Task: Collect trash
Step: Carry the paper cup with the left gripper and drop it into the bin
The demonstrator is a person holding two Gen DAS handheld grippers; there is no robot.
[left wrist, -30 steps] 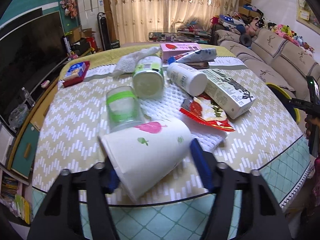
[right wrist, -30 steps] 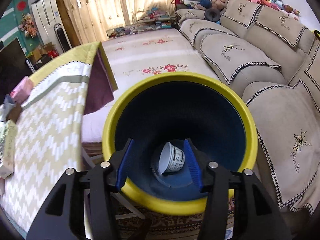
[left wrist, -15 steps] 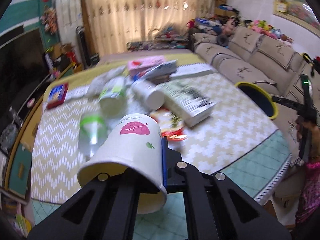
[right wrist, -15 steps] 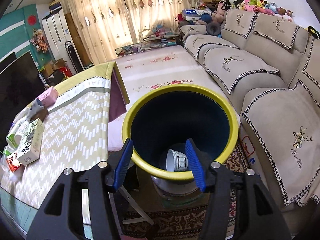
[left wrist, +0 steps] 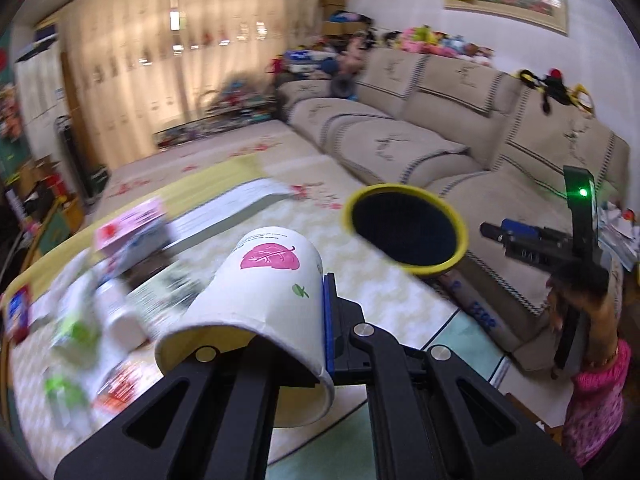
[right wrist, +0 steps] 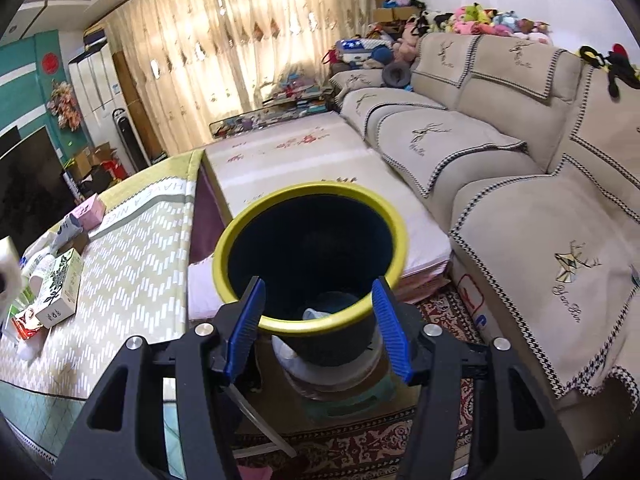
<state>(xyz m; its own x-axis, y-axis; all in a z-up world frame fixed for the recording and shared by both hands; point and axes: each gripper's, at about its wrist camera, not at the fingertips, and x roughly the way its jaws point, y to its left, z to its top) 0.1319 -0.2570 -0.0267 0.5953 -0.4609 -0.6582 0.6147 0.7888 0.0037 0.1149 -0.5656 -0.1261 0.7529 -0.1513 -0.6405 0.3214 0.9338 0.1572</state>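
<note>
Left tongs [left wrist: 304, 316] are clamped on a white paper cup [left wrist: 264, 292] with a pink leaf print: the blue pad presses its right wall and the open mouth faces back toward the camera. Right tongs [right wrist: 318, 328] stand apart with nothing between the blue pads, held just short of the bin's near rim.

Largest first. Ahead and to the right of the left tongs, beyond the cup, sits the yellow-rimmed bin [left wrist: 406, 228], dark inside, with the beige sofa [left wrist: 460, 144] behind it. Seen past the right tongs, the bin [right wrist: 312, 204] stands directly ahead and below, raised on a stool or stand beside the table [right wrist: 132, 264]. To the left of both tongs the patterned table holds what is left to gather: a printed carton [right wrist: 60, 284], a pink box [right wrist: 88, 210], a red wrapper [right wrist: 26, 320], and white and green bottles too blurred in the left view to count.

As for progress, at least one pale item [right wrist: 316, 312] already lies at the bottom of the bin, so the collecting is under way but, by my reckoning, less than half done, given the pile on the table. The cup is off the table and in the air, well apart from the bin mouth. It needs carrying forward and right until it hangs over the opening, then releasing.
</note>
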